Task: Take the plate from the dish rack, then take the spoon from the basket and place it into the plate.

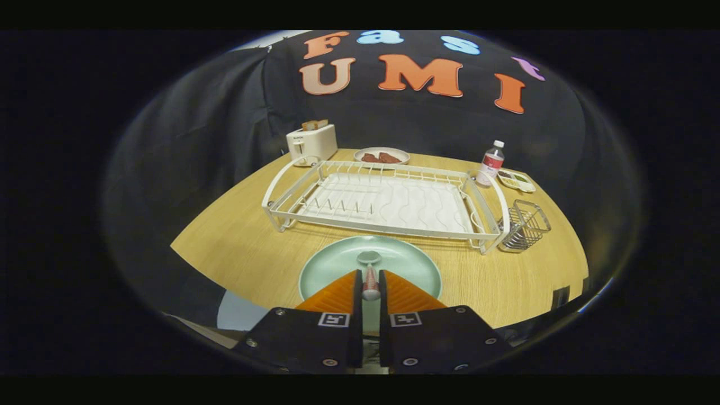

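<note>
A pale green plate (337,264) lies on the wooden table (242,247), just in front of the white dish rack (382,199), which holds nothing. My gripper (369,275) hovers over the plate's near half. Its orange fingers (336,293) are closed on the reddish handle of a spoon (369,260). The spoon's pale green bowl points forward and sits over the middle of the plate. Whether the bowl touches the plate I cannot tell. The wire basket (526,225) stands at the rack's right end, with nothing visible in it.
Behind the rack's left corner stands a white toaster (311,143). A plate with brown food (382,156) sits behind the rack's middle. A bottle with a red label (491,163) and a small dish (516,180) are at the back right. The table's edge runs close on the near left.
</note>
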The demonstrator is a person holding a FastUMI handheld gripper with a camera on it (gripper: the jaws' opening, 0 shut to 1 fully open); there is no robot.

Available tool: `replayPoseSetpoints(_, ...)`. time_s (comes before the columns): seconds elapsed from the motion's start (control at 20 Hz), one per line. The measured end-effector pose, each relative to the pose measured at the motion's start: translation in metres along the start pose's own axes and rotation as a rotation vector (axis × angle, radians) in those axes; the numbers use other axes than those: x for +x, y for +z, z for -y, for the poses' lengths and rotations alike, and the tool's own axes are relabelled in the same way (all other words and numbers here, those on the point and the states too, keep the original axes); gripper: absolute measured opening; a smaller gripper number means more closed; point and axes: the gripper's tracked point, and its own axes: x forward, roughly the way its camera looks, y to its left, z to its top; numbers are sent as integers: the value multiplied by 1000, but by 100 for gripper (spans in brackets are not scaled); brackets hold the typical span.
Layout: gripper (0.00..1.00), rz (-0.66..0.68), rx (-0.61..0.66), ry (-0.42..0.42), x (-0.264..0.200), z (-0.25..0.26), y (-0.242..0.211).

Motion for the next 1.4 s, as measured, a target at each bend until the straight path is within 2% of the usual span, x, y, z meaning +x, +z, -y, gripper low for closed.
replayPoseSetpoints(0.25, 22, -46, 54, 1, 2, 7, -11)
replayPoseSetpoints(0.4, 46, -19, 66, -29, -2, 26, 3)
replayPoseSetpoints(0.55, 65, 26, 89, -64, -8, 50, 21)
replayPoseSetpoints(0.65, 81, 56, 105, -96, -12, 67, 33)
replayPoseSetpoints(0.8, 97, 89, 114, -135, -16, 92, 51)
replayPoseSetpoints(1.4, 98, 341, 185, -268, -66, 181, 161)
